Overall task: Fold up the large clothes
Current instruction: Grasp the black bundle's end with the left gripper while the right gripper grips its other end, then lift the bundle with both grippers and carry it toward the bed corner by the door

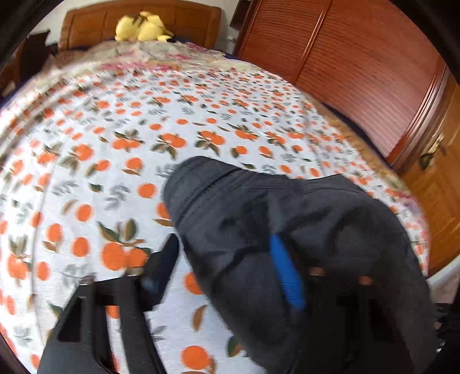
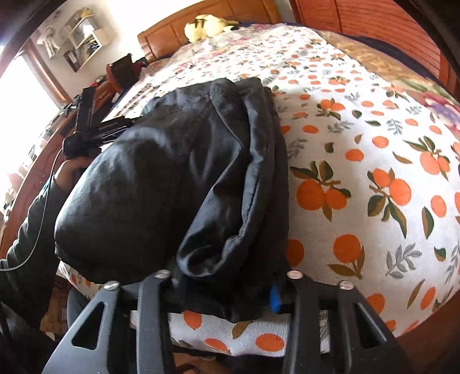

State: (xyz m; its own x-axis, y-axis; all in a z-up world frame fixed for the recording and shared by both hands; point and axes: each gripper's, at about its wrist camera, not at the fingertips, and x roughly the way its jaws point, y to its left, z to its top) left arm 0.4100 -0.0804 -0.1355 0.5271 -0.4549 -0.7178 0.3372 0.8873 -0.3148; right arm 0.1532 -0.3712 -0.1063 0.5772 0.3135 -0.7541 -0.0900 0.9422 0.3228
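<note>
We had the dark jacket point(image 2: 172, 178) bundled at the bed's point(image 2: 373, 230) near edge, mid-fold. Our right gripper point(image 2: 224, 290) clenched its hem at six o'clock; the left gripper point(image 1: 227, 267) straddled fabric, grip unclear. Next, we judged, came flattening the bundle.

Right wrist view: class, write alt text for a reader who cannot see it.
A black jacket lies bunched on an orange-print bedspread, its near edge between the jaws of the right gripper. A yellow plush toy rests by the wooden headboard; the left gripper reaches in from the left.
</note>
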